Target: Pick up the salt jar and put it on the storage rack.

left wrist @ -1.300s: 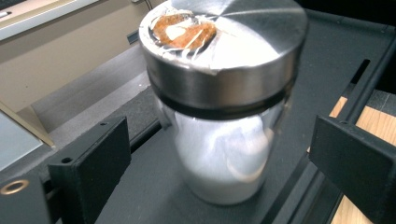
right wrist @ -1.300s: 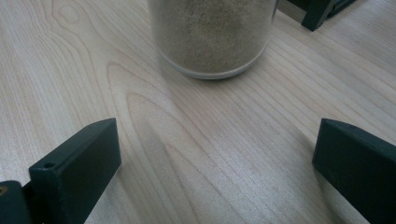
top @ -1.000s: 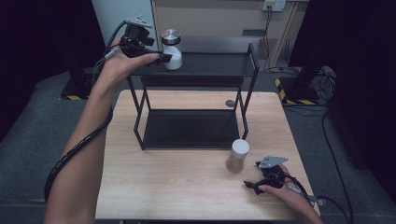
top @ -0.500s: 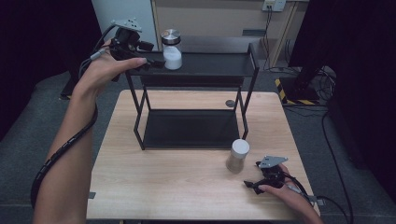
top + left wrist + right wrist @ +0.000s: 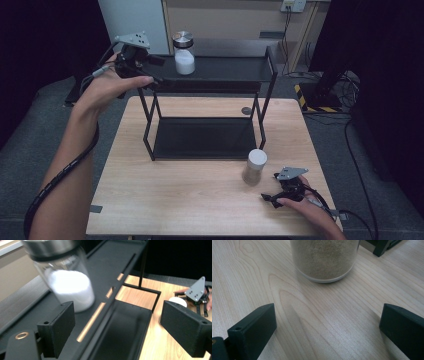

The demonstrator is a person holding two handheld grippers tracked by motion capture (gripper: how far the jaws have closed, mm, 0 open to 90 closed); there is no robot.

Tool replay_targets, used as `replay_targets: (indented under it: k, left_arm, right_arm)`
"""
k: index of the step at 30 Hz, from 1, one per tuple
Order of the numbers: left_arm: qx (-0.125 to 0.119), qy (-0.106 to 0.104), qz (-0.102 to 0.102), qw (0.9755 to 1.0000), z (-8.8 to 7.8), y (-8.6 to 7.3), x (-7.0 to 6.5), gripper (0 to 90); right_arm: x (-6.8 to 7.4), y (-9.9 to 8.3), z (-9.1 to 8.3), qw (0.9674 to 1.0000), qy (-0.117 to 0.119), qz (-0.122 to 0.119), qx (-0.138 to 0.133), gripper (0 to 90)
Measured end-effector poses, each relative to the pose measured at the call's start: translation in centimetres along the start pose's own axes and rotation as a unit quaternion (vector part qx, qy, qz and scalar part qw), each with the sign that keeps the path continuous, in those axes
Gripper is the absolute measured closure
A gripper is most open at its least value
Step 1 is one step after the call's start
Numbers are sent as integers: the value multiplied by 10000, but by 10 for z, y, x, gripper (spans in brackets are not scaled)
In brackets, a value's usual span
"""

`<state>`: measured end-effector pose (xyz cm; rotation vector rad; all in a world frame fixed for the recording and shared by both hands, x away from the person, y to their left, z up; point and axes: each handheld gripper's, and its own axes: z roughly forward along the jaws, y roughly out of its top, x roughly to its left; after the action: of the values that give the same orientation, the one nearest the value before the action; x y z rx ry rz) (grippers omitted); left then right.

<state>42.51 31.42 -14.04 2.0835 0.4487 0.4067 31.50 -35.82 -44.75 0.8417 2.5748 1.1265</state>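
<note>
2 jars (image 5: pixel 184 54) (image 5: pixel 254 166), 1 rack (image 5: pixel 210 70), 2 open tools (image 5: pixel 150 75) (image 5: pixel 270 197).

The high view looks forward and down over the whole table (image 5: pixel 200 200). The right gripper view sits low and close, sharing the tan jar (image 5: pixel 324 257) at its top. The left gripper view looks along the shelf (image 5: pixel 112 262).

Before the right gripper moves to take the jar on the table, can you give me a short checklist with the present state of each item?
1. Right gripper open: ok.
2. Jar of beige powder upright on the table: ok.
3. Jar between the jaws: not ok, it stands ahead of them.
4. Path to the jar free: ok.
5. Left gripper apart from the white-powder jar on the shelf: ok.
6. Lid tightness: cannot tell.
</note>
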Motion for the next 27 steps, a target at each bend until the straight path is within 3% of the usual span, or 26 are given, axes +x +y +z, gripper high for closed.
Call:
replay_targets:
  k: [16,24,27]
  left_arm:
    - [262,-458,241,9983,38,-62,-63,94]
    - [550,-649,231,9961,75,-105,-95,81]
    - [681,-779,279,9942,96,-124,-107,81]
  right_arm:
    - [1,0,0,10000,-19,-23,10,17]
    - [2,1,0,10000,-36,-33,21,17]
    - [3,1,0,10000,-48,-48,28,17]
